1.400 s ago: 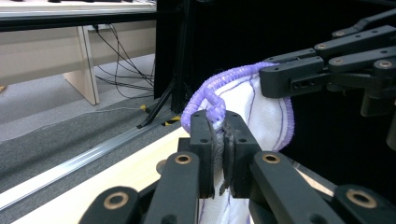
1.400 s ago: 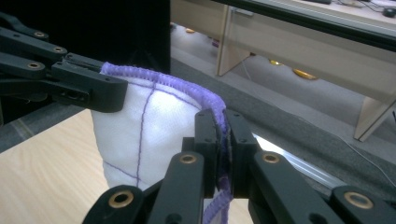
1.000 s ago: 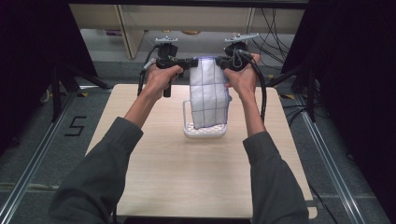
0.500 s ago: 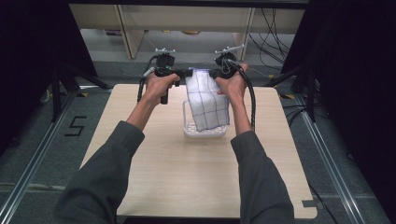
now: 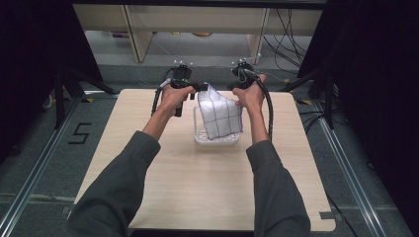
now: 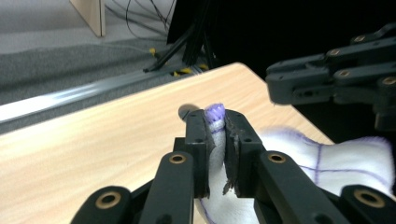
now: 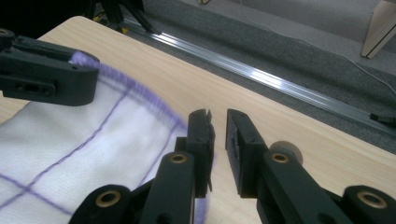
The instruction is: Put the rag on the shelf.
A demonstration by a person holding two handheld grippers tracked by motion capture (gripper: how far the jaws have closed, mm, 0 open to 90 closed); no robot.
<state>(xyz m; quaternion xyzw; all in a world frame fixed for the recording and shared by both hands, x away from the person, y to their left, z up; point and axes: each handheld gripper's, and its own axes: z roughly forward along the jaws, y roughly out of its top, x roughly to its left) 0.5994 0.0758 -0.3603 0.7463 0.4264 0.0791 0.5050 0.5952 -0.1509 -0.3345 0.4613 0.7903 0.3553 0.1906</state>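
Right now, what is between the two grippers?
In the high view, the white cloth with purple lines spans from the left gripper to the right gripper, hanging into the white basket.

a pale wooden table fills the middle of the scene, standing on grey carpet with metal rails running along its left and right sides. beyond the far edge stands a light wooden shelf unit, with black cables hanging at the far right and dark tripod legs at the far left. a black mark shaped like a five lies on the floor left of the table, and black drapes close off both sides.
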